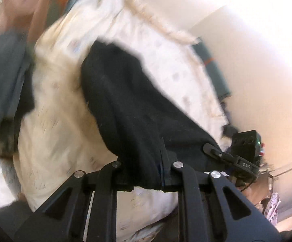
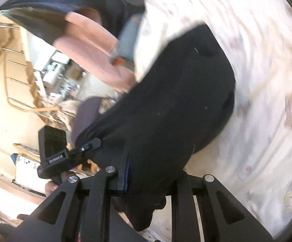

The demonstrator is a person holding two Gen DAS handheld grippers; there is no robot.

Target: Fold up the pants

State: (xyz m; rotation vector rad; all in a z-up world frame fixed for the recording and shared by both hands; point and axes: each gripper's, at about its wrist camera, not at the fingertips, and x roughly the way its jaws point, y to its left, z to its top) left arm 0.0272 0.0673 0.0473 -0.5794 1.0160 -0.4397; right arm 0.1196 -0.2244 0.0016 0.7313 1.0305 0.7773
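The black pants [image 1: 129, 92] hang lifted off a bed with a cream patterned cover [image 1: 65, 121]. My left gripper [image 1: 146, 169] is shut on one corner of the pants' near edge, and the cloth bunches between its fingers. My right gripper [image 1: 214, 150] shows at the right, pinching the same edge. In the right wrist view the pants [image 2: 176, 100] drape down over the cover [image 2: 267, 100], and my right gripper [image 2: 152, 173] is shut on their edge; cloth hides its right finger. My left gripper [image 2: 91, 144] holds the far corner at the left. Both views are blurred.
A dark grey garment [image 1: 2, 80] and pink cloth [image 1: 24, 6] lie at the left of the bed. A teal object [image 1: 214, 68] sits between bed and wall. Past the bed are pink cloth [image 2: 91, 46], a wooden rack [image 2: 14, 60] and a purple seat [image 2: 85, 117].
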